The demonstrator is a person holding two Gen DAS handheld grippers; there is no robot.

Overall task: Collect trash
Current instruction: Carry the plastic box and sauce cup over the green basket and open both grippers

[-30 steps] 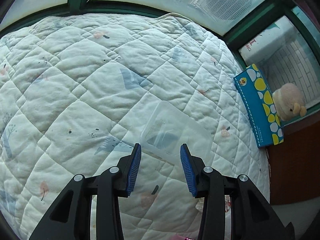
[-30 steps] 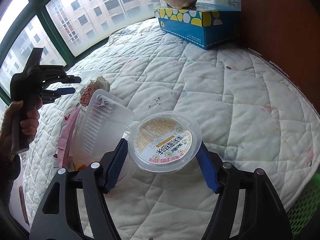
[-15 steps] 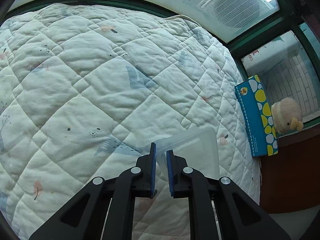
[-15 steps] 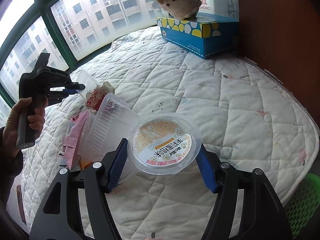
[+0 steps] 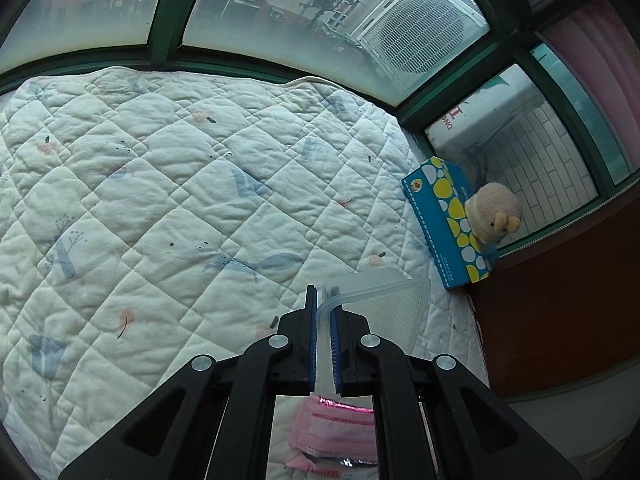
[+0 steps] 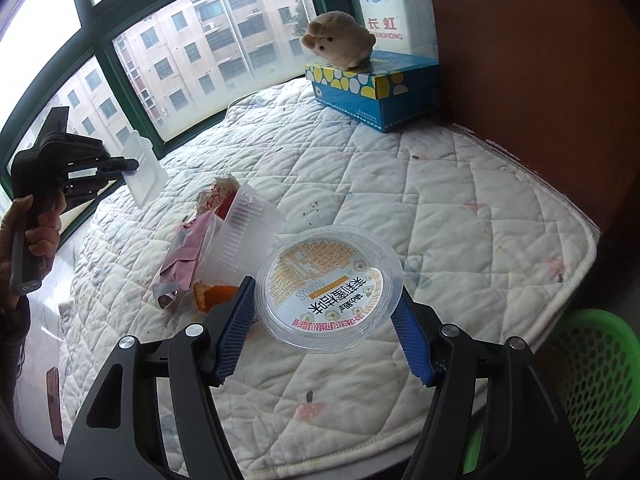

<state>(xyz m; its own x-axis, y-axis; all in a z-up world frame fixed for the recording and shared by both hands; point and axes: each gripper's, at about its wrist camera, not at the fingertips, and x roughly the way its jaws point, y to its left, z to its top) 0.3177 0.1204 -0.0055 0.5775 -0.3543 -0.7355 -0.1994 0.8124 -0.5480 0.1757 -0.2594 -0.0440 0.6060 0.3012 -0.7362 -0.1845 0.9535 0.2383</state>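
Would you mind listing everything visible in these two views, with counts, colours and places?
Clear lid: one, transparent, pinched by the left gripper above the quilt.
Round tub: one, clear with orange-white label, between the right gripper's pads.
Clear cup: one, lying on the quilt.
Pink wrapper: one, beside the cup.
Orange scrap: one, by the cup's mouth.
Crumpled wrapper: one, red-white, behind the cup.
Tissue box: one, blue with yellow spots, far corner.
Plush toy: one, beige, atop the box.
Basket: one, green, lower right beside the bed.
Quilt: one, white, patterned.
Left gripper: shut.
Right gripper: around the tub.
Hand: holding the left gripper.
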